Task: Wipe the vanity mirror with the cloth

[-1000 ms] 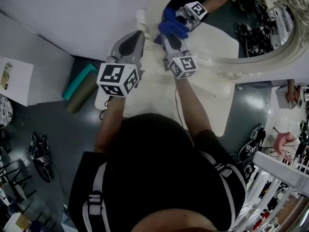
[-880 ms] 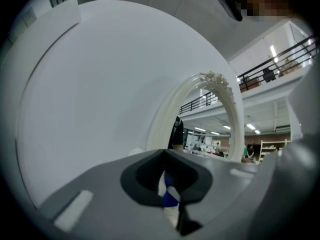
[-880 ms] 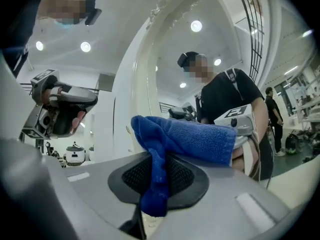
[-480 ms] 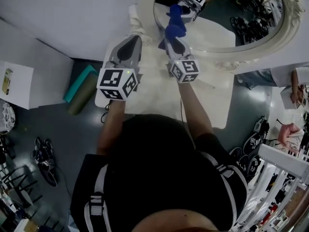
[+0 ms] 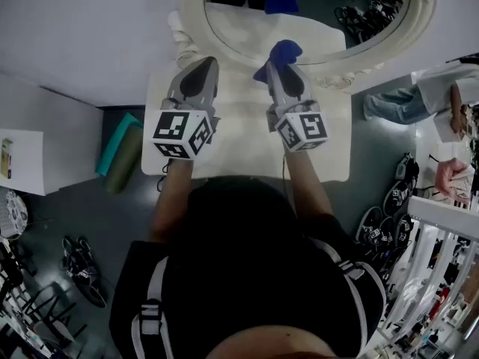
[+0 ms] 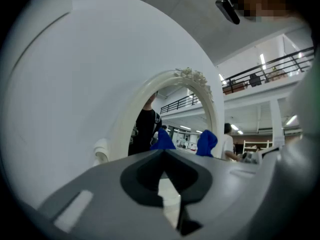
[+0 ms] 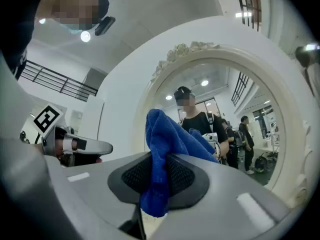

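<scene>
Sits pinched between the jaws of the right gripper (image 5: 281,67) (image 7: 157,180): a crumpled blue terry cloth (image 5: 284,51) (image 7: 161,134), bulging out past the tips with a short tail hanging back between the dark pads. Hangs just before the lower rim of the oval vanity mirror with the ornate white frame (image 5: 192,21) (image 7: 150,86), above the white surface (image 5: 239,144); cannot tell whether touching the glass. Alongside, well apart from the cloth, the left gripper (image 5: 200,67) (image 6: 162,154), jaws together on nothing, aimed at the mirror's left rim.
</scene>
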